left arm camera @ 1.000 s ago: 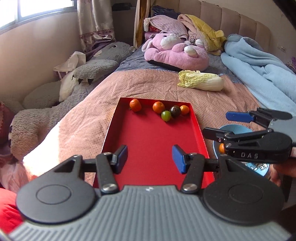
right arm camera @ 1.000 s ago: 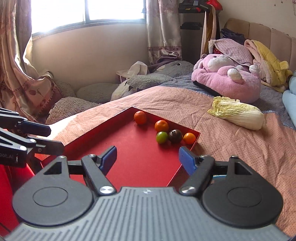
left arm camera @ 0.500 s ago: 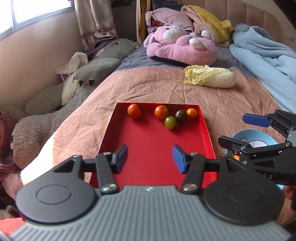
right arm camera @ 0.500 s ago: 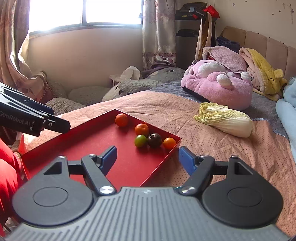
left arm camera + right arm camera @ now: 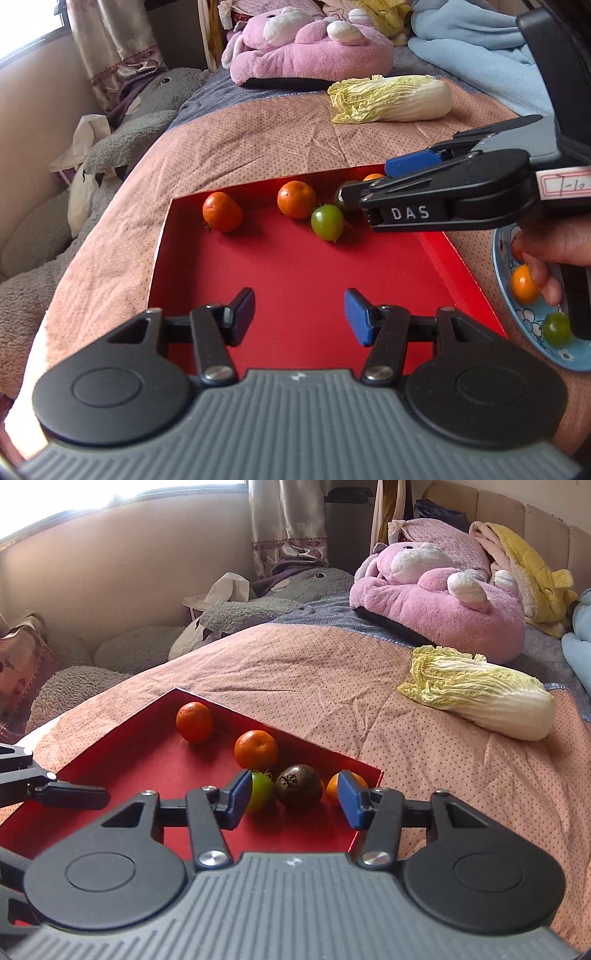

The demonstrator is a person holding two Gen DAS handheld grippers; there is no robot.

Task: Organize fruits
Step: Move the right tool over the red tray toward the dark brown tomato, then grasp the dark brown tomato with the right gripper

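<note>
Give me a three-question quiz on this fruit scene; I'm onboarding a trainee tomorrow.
1. True or false: the right tongs stand open around the dark fruit.
2. Which fruit lies nearest the red tray's far left corner? A) an orange B) the green tomato C) the cabbage
3. Fill in: the left tongs are open and hold ____.

Key: 1 true; 2 A; 3 nothing.

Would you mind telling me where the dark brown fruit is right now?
In the right wrist view, the dark brown fruit sits in the red tray's far right corner, between the green tomato and a small orange fruit.
</note>
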